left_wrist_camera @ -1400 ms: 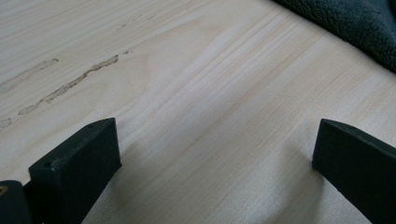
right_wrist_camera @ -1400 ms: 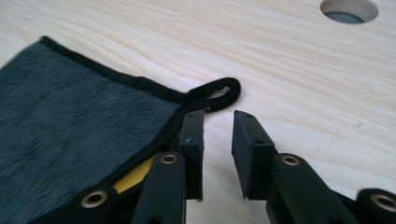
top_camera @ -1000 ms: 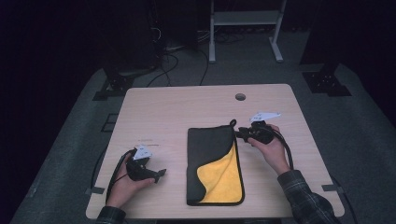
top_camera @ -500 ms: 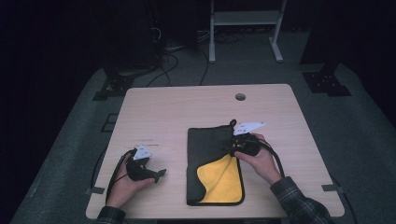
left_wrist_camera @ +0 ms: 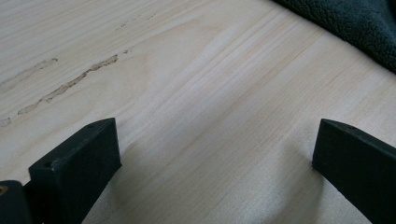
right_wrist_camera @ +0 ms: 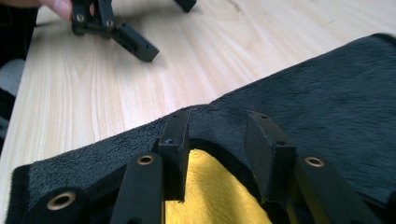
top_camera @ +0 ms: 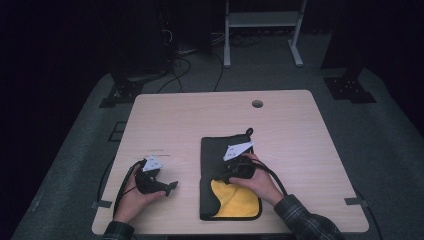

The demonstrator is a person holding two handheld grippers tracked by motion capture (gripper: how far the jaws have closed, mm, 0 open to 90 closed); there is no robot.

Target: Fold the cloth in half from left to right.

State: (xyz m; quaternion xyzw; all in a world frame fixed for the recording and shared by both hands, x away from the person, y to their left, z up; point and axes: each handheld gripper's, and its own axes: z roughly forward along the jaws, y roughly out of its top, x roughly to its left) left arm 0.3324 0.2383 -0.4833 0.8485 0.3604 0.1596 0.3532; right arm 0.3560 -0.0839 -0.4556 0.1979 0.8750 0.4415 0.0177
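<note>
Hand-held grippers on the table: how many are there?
2. The left hand-held gripper rests on bare wood left of the cloth; the right hand-held gripper is over the cloth's folded edge.

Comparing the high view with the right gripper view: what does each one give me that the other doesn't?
High view alone: the whole table with its round hole, the floor, and the right hand over the cloth.
Right gripper view alone: the right gripper close up, jaws apart above the cloth's folded edge, having just been opening.
Both: the black cloth with its yellow underside, the left gripper and the wooden tabletop.
</note>
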